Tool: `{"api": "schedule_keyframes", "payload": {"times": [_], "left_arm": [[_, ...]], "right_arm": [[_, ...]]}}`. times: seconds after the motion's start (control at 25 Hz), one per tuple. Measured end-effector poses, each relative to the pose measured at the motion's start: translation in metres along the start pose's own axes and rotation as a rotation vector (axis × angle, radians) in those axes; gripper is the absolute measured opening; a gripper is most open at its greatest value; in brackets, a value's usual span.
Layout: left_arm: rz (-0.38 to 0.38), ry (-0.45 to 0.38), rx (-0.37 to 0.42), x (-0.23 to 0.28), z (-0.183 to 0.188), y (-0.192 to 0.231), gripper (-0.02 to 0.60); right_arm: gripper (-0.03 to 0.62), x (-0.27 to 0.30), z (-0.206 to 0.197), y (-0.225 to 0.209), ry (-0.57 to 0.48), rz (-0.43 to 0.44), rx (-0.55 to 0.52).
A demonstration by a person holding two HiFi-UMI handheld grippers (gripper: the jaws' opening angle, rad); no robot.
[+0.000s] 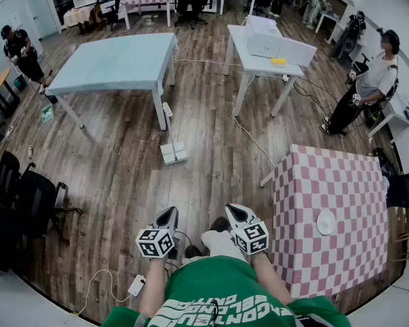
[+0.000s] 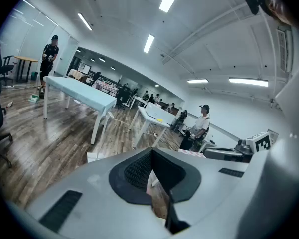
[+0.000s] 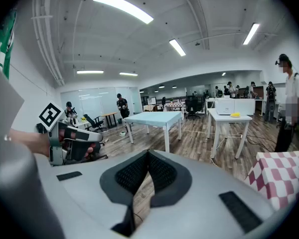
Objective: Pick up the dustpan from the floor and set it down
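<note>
Head view: holding left tongs [image 1: 169,214] and right tongs [image 1: 236,212] low, well short of the dustpan [image 1: 173,152] standing on the floor by the teal table [image 1: 116,63]. Left gripper view: carrying nothing, tongs pressed together, probably for the approach. Right gripper view: likewise pressed together, empty.

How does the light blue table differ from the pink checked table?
The light blue table has a plain top; the pink checked table shows pink and white squares. The light blue table is bare; the pink checked table carries a white round object. The light blue table stands farther off, left; the pink checked table is near, right. Both have rectangular tops.
</note>
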State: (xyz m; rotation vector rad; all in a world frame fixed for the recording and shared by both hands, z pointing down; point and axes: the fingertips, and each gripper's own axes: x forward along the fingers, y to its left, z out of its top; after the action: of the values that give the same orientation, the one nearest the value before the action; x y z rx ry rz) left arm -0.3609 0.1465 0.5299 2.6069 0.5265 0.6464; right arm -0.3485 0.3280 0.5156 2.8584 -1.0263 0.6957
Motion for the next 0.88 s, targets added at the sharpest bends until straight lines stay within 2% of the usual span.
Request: {"api": "schedule_keyframes", "payload": {"times": [0.28, 0.56, 0.72, 0.88], "left_arm": [[-0.01, 0.03, 0.003, 0.011, -0.016, -0.027, -0.006], [-0.006, 0.071, -0.01, 0.033, -0.028, -0.031, -0.006], [0.001, 0.084, -0.02, 0.056, -0.023, -0.026, -0.006], [0.01, 0.084, -0.018, 0.087, -0.003, -0.02, -0.006]], "right_arm": [[0.008, -0.019, -0.005, -0.022, -0.001, -0.016, 0.018], [0.008, -0.016, -0.012, -0.046, 0.006, -0.034, 0.034], [0.008, -0.004, -0.012, -0.065, 0.028, -0.033, 0.04], [0.008, 0.015, -0.002, -0.091, 0.041, -0.034, 0.047]]}}
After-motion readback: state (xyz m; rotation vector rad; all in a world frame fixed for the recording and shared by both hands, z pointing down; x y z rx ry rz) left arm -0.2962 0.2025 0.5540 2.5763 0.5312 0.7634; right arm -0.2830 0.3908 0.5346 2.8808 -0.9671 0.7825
